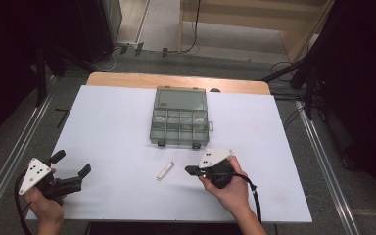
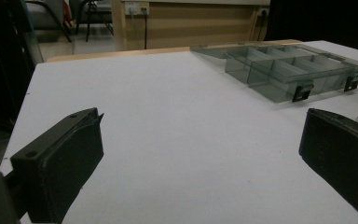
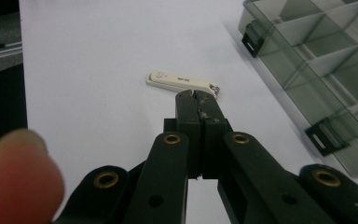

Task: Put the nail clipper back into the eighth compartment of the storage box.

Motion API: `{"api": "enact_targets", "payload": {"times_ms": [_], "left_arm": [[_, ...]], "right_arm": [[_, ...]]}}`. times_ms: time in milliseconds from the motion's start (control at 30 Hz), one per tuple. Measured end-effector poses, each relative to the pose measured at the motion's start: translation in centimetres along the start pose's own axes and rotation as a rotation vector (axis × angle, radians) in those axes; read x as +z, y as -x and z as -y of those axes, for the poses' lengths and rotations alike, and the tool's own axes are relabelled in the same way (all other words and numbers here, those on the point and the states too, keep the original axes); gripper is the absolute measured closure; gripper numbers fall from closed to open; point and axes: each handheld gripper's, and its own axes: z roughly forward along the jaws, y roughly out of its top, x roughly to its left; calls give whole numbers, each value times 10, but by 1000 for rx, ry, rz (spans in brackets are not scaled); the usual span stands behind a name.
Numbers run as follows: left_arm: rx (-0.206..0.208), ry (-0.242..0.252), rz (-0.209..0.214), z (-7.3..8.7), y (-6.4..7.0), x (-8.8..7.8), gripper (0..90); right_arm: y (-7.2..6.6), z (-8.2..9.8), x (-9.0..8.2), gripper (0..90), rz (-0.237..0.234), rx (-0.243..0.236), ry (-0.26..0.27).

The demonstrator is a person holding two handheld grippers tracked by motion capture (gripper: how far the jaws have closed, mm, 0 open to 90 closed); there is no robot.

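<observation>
A small white nail clipper (image 1: 165, 171) (image 3: 182, 83) lies flat on the white table (image 1: 112, 127), in front of a smoky clear compartment box (image 1: 180, 117) (image 2: 284, 70) (image 3: 317, 56) whose lid is laid open toward the far side. My right gripper (image 1: 188, 170) (image 3: 196, 95) rests just right of the clipper. Its jaws are shut together with nothing between them, and their tips reach the clipper's metal end. Whether they touch it I cannot tell. My left gripper (image 1: 73, 163) (image 2: 200, 135) is held at the table's front left corner with its jaws wide open and empty.
A wooden strip (image 1: 176, 81) runs along the table's far edge. Metal rails (image 1: 323, 161) flank the table on both sides, and cables lie on the floor behind it. A fingertip (image 3: 14, 182) shows at the lower left of the right gripper view.
</observation>
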Motion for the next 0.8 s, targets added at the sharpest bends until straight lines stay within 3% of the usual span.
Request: {"api": "enact_targets", "payload": {"times_ms": [133, 533, 800], "left_arm": [[3, -3, -1, 0, 0, 0, 0], [0, -6, 1, 0, 0, 1, 0], [-4, -5, 1, 0, -1, 1, 0]], "right_arm": [[-3, -7, 12, 900, -21, -16, -35], [-16, -23, 55, 900, -108, -132, -142], [-14, -25, 78, 900, -115, -145, -191]]}}
